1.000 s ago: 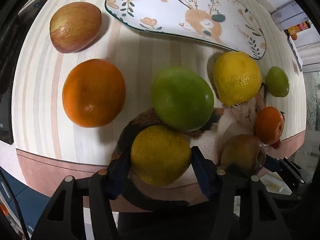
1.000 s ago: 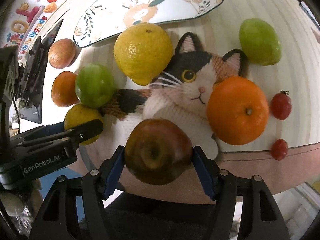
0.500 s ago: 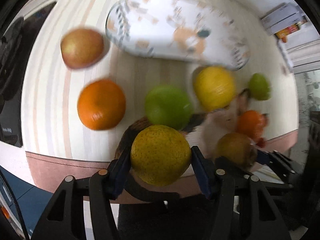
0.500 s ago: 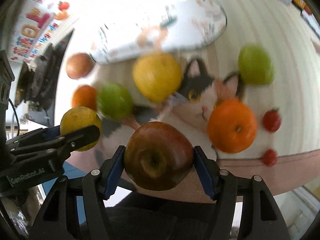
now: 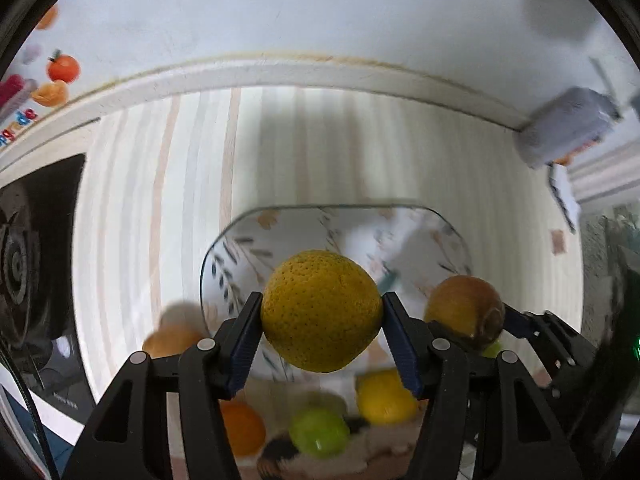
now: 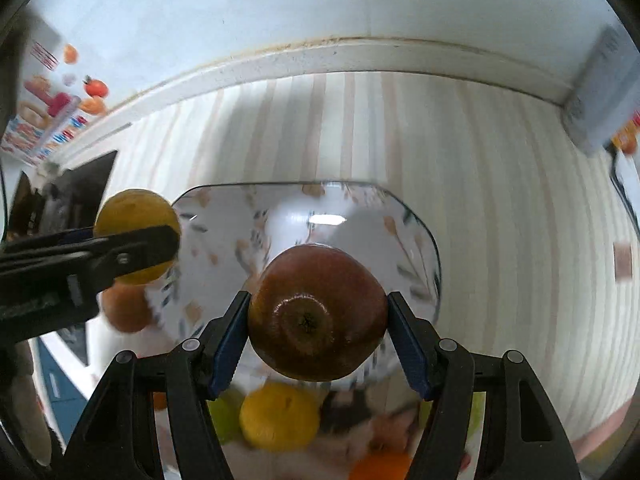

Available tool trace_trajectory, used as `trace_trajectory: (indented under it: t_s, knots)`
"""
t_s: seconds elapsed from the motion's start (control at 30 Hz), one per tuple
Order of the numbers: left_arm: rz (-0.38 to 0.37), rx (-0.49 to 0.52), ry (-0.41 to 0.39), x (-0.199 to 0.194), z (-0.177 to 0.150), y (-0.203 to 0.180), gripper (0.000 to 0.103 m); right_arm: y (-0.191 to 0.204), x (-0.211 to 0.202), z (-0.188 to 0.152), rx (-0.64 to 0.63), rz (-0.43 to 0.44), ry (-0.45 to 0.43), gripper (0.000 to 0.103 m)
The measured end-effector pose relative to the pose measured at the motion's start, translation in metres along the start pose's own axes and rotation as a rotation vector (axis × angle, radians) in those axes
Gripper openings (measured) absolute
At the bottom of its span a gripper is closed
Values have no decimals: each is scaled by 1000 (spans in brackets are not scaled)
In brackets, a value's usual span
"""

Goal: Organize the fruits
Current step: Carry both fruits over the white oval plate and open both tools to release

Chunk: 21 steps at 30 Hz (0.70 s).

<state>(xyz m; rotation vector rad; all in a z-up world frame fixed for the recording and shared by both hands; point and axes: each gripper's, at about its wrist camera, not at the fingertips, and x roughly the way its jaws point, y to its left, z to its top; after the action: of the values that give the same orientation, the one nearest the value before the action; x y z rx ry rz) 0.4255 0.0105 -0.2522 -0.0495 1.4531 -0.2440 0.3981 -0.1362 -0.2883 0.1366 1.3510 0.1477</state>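
The left gripper [image 5: 322, 322] clamps a yellow-orange citrus fruit [image 5: 321, 311] between its 2 blue pads [image 5: 245, 340], held in front of a patterned oval plate [image 5: 256, 240] on the striped tablecloth [image 5: 360, 140]. At right, the right gripper [image 5: 502, 318] holds a brownish apple [image 5: 464, 306]. Blurred below: an orange [image 5: 242, 428], a green fruit [image 5: 319, 432] and a lemon [image 5: 384, 398].

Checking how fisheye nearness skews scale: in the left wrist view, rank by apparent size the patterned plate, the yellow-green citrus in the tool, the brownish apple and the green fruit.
1. patterned plate
2. yellow-green citrus, inflated by nearness to the lens
3. brownish apple
4. green fruit, blurred; close to the apple, so that order is unsure
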Motion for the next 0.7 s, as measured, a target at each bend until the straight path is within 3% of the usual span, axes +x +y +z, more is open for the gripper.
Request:
trace_trajectory:
  t_s: [0.17, 0.27, 0.6, 0.7]
  knots:
    - [-45, -71, 142, 54, 27, 13, 56, 0, 30, 18, -22, -29, 17, 69]
    - [-74, -109, 187, 71, 30, 21, 56, -3, 45, 25, -15, -24, 38, 69]
    - [-44, -118, 194, 84, 27, 25, 57, -8, 59, 26, -4, 1, 73, 70]
    - [-33, -111, 188, 86, 32, 23, 57, -10, 58, 28, 7, 10, 88, 79]
